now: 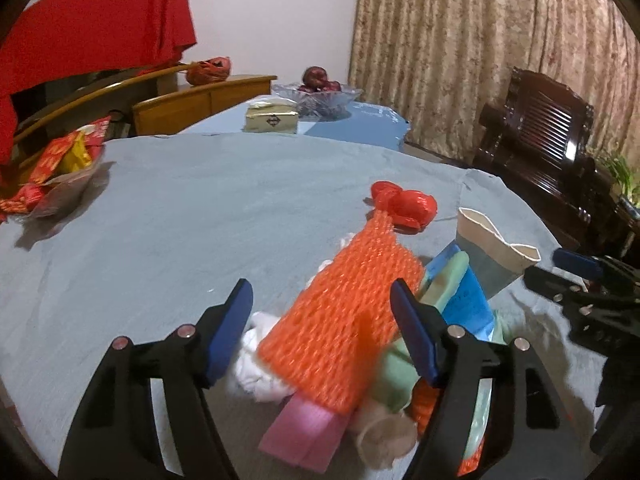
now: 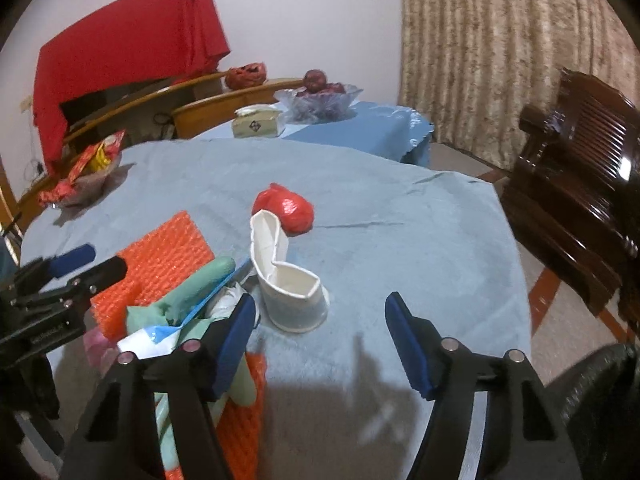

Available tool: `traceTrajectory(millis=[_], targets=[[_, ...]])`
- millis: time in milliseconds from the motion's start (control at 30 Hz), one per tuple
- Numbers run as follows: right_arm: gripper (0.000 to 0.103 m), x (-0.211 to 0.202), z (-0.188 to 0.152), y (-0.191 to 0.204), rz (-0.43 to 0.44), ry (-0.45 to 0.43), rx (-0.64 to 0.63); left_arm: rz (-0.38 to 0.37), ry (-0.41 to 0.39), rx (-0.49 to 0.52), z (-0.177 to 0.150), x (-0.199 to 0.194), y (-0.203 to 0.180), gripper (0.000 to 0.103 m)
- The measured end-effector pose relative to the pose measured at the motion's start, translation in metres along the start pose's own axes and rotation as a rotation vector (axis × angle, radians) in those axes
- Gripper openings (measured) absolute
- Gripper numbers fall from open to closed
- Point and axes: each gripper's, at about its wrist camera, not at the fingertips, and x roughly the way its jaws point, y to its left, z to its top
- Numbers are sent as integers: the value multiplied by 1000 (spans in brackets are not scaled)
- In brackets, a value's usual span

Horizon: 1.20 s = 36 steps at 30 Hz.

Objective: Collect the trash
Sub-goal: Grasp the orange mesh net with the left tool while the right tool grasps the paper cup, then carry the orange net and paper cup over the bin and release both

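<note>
A pile of trash lies on the blue-grey tablecloth (image 1: 180, 216): an orange foam net (image 1: 344, 320), white tissue (image 1: 256, 364), a pink piece (image 1: 304, 436), green and blue wrappers (image 1: 464, 300), a crushed paper cup (image 1: 492, 256) and a red plastic bag (image 1: 408, 208). My left gripper (image 1: 324, 332) is open, its fingers on either side of the orange net just above the pile. My right gripper (image 2: 320, 344) is open and empty, just in front of the crushed cup (image 2: 288, 280). The red bag (image 2: 288, 208) lies behind the cup. The orange net (image 2: 168, 264) lies left of it.
A bowl of red snack packets (image 1: 60, 168) sits at the table's left. A further table holds a tissue box (image 1: 272, 118) and a glass fruit bowl (image 1: 320, 96). A dark wooden chair (image 2: 580, 184) stands right. A black bag (image 2: 600, 412) shows at bottom right.
</note>
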Motion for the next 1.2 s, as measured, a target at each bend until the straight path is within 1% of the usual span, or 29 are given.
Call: traceTrajectory(millis=[133, 200, 233, 267, 333, 367, 400, 433, 500, 533, 600, 700, 800, 967, 1100, 1200], targets=[[63, 14, 2, 1, 25, 14, -7, -22, 21, 3, 1, 11, -4, 69], [55, 21, 4, 2, 41, 22, -15, -31, 28, 2, 1, 14, -6, 68], [44, 23, 3, 3, 53, 29, -21, -40, 34, 4, 1, 16, -7, 66], [35, 24, 3, 4, 68, 37, -29, -47, 39, 4, 1, 17, -8, 60], [31, 24, 3, 7, 81, 42, -41, -64, 48, 4, 0, 18, -10, 55], [30, 23, 3, 7, 85, 42, -40, -79, 54, 2, -1, 18, -11, 48], [29, 22, 3, 6, 93, 43, -33, -90, 59, -1, -2, 19, -12, 39], [28, 22, 3, 6, 93, 42, -27, -93, 61, -5, -2, 18, -12, 35], [26, 17, 4, 3, 90, 33, -9, -108, 58, -9, -3, 15, -13, 15], [22, 15, 4, 1, 90, 29, -6, -109, 50, -9, -3, 12, -14, 12], [21, 9, 7, 1, 82, 18, -6, -110, 35, -9, -1, 7, -16, 9], [20, -4, 11, -1, 71, -4, 3, -115, 12, -17, 3, -2, -18, 7], [20, -14, 14, -3, 71, -24, 18, -101, -13, -16, 7, -11, -20, 7], [19, -36, 17, -1, 67, -60, 6, -76, -63, -29, 16, -32, -23, 6], [19, -53, 21, -2, 71, -88, 20, -70, -90, -41, 23, -50, -26, 6], [18, -66, 22, -1, 74, -111, 26, -70, -101, -27, 26, -63, -35, 6]])
